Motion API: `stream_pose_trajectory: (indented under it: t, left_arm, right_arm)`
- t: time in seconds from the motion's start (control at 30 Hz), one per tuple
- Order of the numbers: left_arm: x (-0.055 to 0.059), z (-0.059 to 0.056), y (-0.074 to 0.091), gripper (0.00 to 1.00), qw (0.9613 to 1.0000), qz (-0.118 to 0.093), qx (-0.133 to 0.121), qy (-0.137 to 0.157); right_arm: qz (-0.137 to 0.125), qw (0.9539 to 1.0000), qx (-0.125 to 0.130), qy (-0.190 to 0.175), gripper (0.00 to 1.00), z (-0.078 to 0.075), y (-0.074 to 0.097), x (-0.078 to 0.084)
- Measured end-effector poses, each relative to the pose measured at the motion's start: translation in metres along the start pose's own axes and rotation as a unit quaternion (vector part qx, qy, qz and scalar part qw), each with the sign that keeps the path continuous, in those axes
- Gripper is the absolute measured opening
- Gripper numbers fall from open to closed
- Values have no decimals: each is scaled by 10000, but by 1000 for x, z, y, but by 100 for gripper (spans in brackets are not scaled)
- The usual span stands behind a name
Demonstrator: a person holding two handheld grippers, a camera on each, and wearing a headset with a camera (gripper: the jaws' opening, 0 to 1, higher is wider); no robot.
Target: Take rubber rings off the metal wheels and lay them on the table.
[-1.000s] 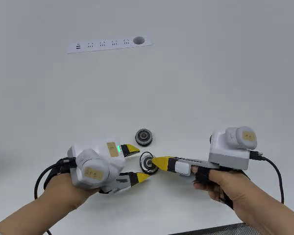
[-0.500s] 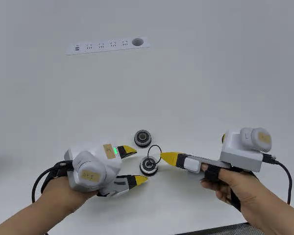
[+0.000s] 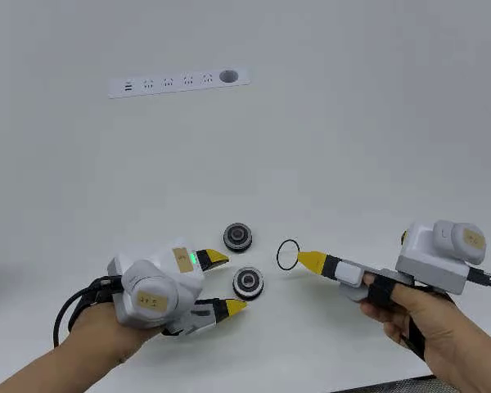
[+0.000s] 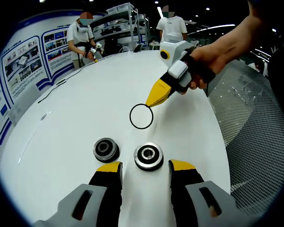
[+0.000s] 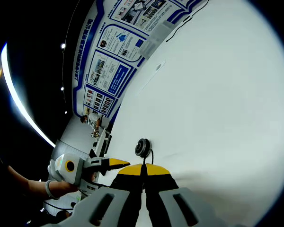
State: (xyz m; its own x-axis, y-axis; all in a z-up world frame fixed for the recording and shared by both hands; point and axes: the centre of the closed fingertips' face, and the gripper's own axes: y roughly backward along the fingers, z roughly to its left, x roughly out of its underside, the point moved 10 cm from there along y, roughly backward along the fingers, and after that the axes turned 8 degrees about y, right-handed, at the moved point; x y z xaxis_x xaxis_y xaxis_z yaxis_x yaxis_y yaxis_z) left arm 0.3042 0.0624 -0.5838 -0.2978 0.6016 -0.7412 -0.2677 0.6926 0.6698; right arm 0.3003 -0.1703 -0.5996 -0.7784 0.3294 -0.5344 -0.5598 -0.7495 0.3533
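Pinching the light, likely floppy rubber ring (image 3: pixel 278 255) by its edge mid-frame, the right gripper (image 3: pixel 303 259) is clamping tight; the left gripper (image 3: pixel 234 281) is gaping empty.

Glossy metal wheel (image 3: pixel 248 282), matt table (image 3: pixel 352 147)

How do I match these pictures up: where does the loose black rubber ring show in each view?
Head view: rubber ring low centre, pinched at the right tool's yellow tip.
Left gripper view: ring mid-picture, beyond the nearer metal wheel, hanging from that tip.
Right gripper view: a thin dark arc just above the shut tips, low centre.
Shared landmark: the right tool's yellow tip.
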Motion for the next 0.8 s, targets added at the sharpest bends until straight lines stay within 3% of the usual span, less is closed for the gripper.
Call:
stream_pose_trajectory:
  t: [0.5,0.8]
  left_arm:
    - [1,-1,0,39,10000,36,11,16]
    - [1,0,-1,39,10000,33,4,25]
  right_arm:
    - [203,9986,465,165,2,-13,0,6]
    - [371,9939,756,708,6,-13,0,7]
